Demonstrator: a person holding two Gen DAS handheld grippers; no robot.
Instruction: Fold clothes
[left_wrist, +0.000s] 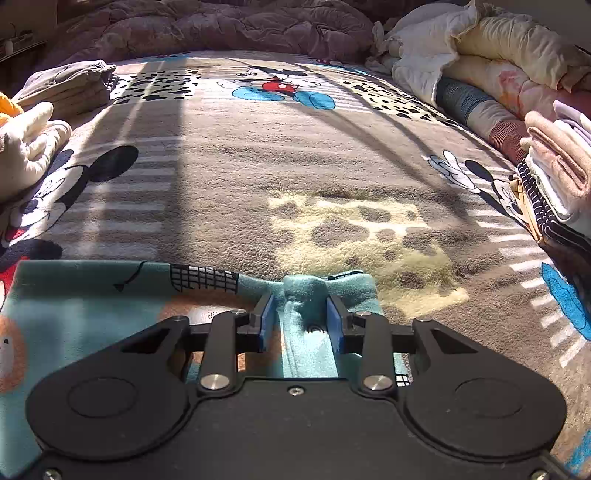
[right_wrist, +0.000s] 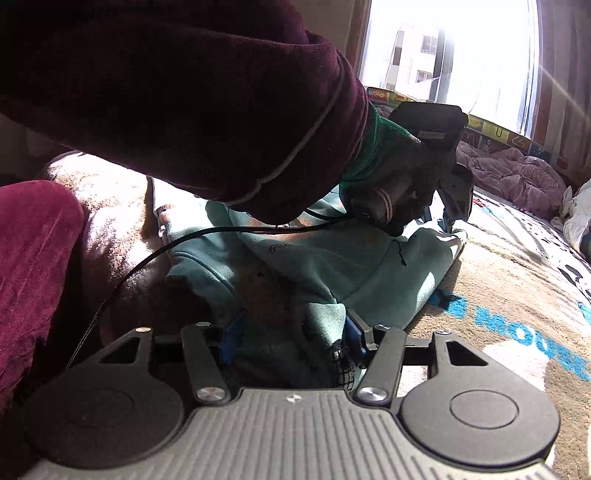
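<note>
One teal fleece garment (left_wrist: 110, 302) lies spread on a bed, filling the lower left of the left wrist view and the centre of the right wrist view. It rests on a plush grey blanket (left_wrist: 258, 166) printed with cartoon mice.

The left gripper (left_wrist: 302, 314), bottom centre of its view, has its blue pads (left_wrist: 334, 317) parted. A raised ridge of teal fabric stands between them at the garment's far edge, but the pads do not appear to press on it, so nothing looks held. In the right wrist view, this same gripper shows at centre right, carried by a gloved hand (right_wrist: 388, 173) in a dark red sleeve (right_wrist: 184, 92), with a thin black cable (right_wrist: 155, 254) trailing across the cloth.

The right gripper (right_wrist: 291, 334), bottom centre of its own view, also stands with its pads apart. A bunched fold of the garment sits between them; whether the pads actually pinch it I cannot tell.

Judging by its look, the fleece should be light, soft and floppy, with no stiffness. It would likely sag and drag on the fuzzy blanket rather than slide. Its thick pile ought to grip well and not tear. Best holds seem to be the hem, seams or corners, one per gripper.

Folded piles of clothes (left_wrist: 557, 177) sit at the right edge, others (left_wrist: 66, 88) at upper left.
</note>
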